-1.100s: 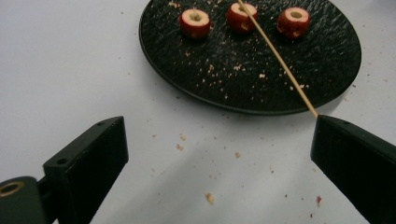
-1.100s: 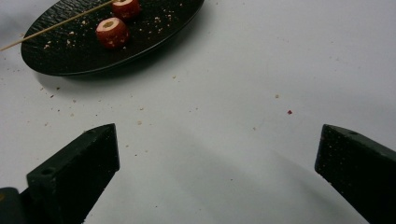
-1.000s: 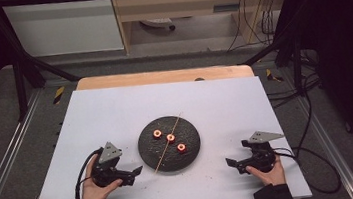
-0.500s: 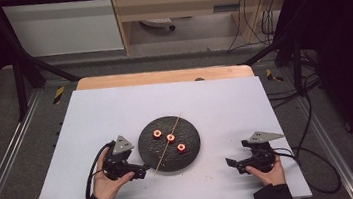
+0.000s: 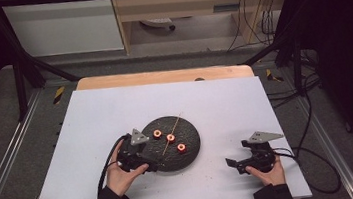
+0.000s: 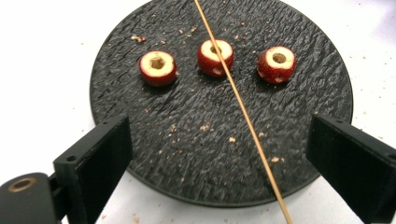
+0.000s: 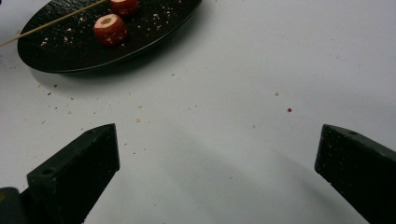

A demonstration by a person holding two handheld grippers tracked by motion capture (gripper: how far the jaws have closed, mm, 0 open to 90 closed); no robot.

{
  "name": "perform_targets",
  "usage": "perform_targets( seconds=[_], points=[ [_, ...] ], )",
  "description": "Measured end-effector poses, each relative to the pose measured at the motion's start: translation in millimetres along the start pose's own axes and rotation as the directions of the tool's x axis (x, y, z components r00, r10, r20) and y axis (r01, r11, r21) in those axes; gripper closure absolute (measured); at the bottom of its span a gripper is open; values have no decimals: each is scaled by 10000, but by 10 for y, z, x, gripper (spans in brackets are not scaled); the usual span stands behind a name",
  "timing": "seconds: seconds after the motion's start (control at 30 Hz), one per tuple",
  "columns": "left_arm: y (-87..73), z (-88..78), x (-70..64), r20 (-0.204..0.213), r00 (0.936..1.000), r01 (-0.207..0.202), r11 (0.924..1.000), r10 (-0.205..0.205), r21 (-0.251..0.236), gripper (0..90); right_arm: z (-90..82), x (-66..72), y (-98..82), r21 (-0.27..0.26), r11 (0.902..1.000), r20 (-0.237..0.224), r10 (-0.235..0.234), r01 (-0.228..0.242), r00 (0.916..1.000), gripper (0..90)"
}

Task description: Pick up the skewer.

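Right, your left gripper (image 5: 144, 164) sits at the near-left edge of the plate (image 5: 193, 150), jaws spread wide and holding nothing. In the left gripper view (image 6: 219, 158) the jaws straddle the plate's near rim, one on each side, with the skewer (image 6: 243, 119) running between them, closer to the right-hand jaw. It touches neither jaw as far as you can see.

The skewer lies flat across the plate, from the far rim over to the near rim, its near end sticking out past the edge onto the table (image 5: 115, 111). Three cored red fruit pieces sit in a row on the far half of the plate: left piece (image 6: 158, 68), middle piece (image 6: 215, 57), right piece (image 6: 276, 64). The skewer passes over the middle piece, touching it or just above; can't tell which.

Crumbs are scattered over the plate and the table near it.

Your right gripper (image 5: 236, 165) is well apart from the plate, low over the bare table at the near right, jaws wide open and empty (image 7: 217, 172).
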State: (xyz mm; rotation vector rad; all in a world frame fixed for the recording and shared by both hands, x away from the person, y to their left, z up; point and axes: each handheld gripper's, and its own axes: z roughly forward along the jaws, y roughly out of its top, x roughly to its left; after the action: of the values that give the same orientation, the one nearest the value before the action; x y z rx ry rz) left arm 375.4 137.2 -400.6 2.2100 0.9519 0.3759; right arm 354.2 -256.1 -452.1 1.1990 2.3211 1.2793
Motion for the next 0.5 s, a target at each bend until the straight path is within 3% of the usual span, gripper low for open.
perform_targets(
  seconds=[0.2, 0.5],
  points=[
    [77, 130, -31, -105, 9999, 42, 9991, -38, 419, 106, 7, -2, -1, 33, 10000, -1, -49, 49, 10000, 8],
    [135, 241, -76, -312, 9994, 176, 9957, -148, 911, 252, 19, 1, -4, 32, 10000, -43, -23, 23, 10000, 8]
  ],
)
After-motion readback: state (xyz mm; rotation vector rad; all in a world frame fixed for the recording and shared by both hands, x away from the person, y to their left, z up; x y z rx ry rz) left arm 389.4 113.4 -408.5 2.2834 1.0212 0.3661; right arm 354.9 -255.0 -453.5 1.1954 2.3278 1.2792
